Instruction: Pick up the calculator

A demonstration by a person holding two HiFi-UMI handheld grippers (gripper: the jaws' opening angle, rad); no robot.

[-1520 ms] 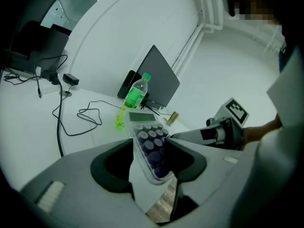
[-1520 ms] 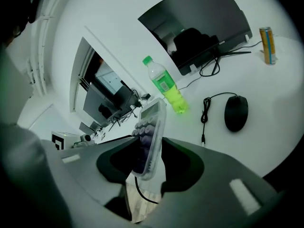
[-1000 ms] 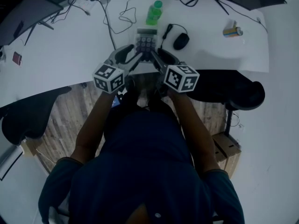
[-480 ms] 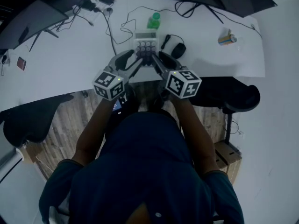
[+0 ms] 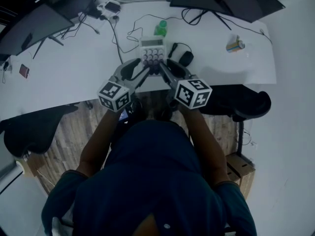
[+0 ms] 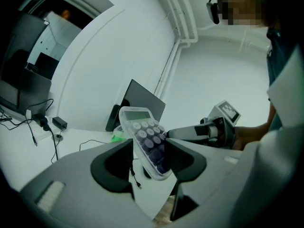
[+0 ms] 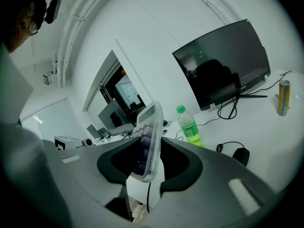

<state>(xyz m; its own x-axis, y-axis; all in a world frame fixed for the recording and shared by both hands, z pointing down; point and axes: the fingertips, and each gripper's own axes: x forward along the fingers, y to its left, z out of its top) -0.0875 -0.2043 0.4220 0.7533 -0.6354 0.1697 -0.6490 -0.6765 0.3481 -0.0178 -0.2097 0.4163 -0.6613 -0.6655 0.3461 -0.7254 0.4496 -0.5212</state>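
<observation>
Translucent calculator (image 5: 152, 51), lower end hidden

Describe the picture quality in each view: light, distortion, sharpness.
Head view: dim and underexposed, the person's torso nearly black, only the white desk bright; calculator small but recognisable. Left gripper view: strong fisheye with black corners, calculator in clear focus. Right gripper view: same fisheye, greenish cast, monitor bowed, bottle crisp.

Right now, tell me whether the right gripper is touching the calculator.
Touching. The right gripper view shows the calculator edge-on between the right gripper's fingers, both closed against its faces.
</observation>
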